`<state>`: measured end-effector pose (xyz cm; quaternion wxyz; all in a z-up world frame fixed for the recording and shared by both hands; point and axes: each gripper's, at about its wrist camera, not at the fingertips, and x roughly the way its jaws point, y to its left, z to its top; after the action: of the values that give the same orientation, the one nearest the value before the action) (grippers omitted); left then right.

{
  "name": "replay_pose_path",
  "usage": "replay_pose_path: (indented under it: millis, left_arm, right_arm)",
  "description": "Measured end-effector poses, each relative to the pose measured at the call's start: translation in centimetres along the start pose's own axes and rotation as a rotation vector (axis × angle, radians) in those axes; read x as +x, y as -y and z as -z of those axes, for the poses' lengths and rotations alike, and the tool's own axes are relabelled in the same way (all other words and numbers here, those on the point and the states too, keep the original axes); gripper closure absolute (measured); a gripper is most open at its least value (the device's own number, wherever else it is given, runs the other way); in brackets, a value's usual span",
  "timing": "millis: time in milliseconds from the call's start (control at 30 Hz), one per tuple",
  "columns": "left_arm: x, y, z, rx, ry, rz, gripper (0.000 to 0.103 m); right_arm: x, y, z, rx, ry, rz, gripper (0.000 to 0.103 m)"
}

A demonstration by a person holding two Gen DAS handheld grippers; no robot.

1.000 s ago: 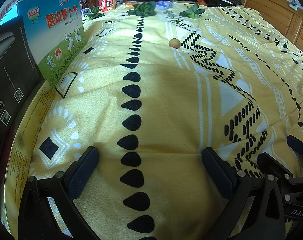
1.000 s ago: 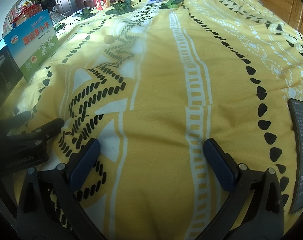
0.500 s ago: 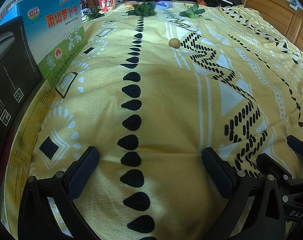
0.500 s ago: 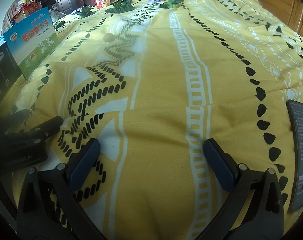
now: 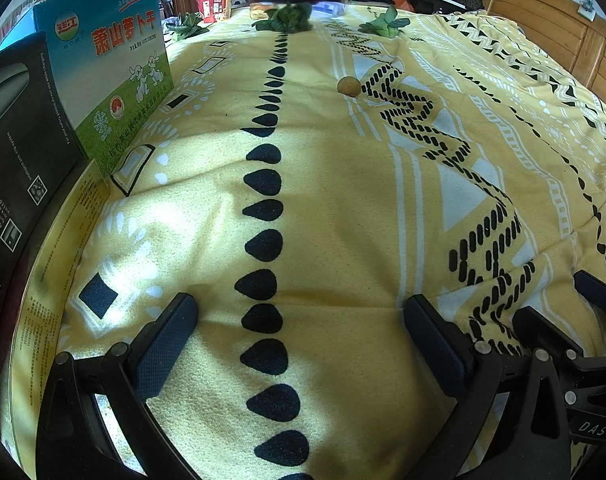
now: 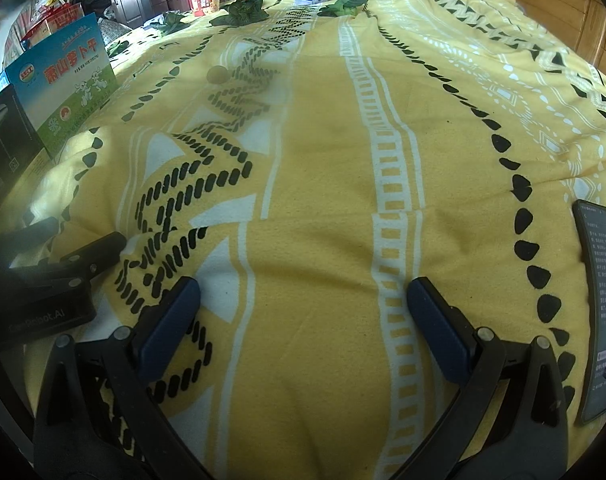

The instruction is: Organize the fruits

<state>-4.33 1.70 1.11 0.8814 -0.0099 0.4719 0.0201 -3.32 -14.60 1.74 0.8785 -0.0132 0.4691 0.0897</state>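
Meanwhile, two handheld claws are resting low over a yellow patterned bedspread (image 5: pixel 343 208), side by side and both empty. The left claw (image 5: pixel 299 332) is gaping wide, its blue-padded fingers (image 5: pixel 163 344) spread with nothing but cloth between them; the right claw (image 6: pixel 303 320) is standing equally wide open and is likewise holding nothing.

The only piece of fruit plainly showing, a small round yellow-brown fruit (image 5: pixel 348 86), is lying alone on the bedspread at about 12 o'clock from the left claw, well apart from it, and at about 11 o'clock in the right claw's view (image 6: pixel 217 75). Leafy greens (image 5: pixel 287 20) are sitting farther off along the bed's far edge, with a red cup (image 5: pixel 214 7) beyond. A blue-and-green carton (image 5: pixel 111 76) is standing at 10 o'clock, and a phone (image 6: pixel 599 304) is lying at 3 o'clock of the right claw.

Judging by its look, the fruit is likely light, firm and prone to rolling on the soft bedding. Closing the pads gently across its widest part, from either side, seems the safest hold; squeezing hard could bruise it or pop it loose.
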Motion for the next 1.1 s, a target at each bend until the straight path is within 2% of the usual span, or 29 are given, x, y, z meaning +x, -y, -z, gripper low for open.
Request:
replay_pose_path:
  millis: [1100]
  left_arm:
    - [0.14, 0.08, -0.12, 0.0, -0.001, -0.001, 0.0]
  right_arm:
    - [-0.09, 0.26, 0.1, -0.001, -0.001, 0.002, 0.0]
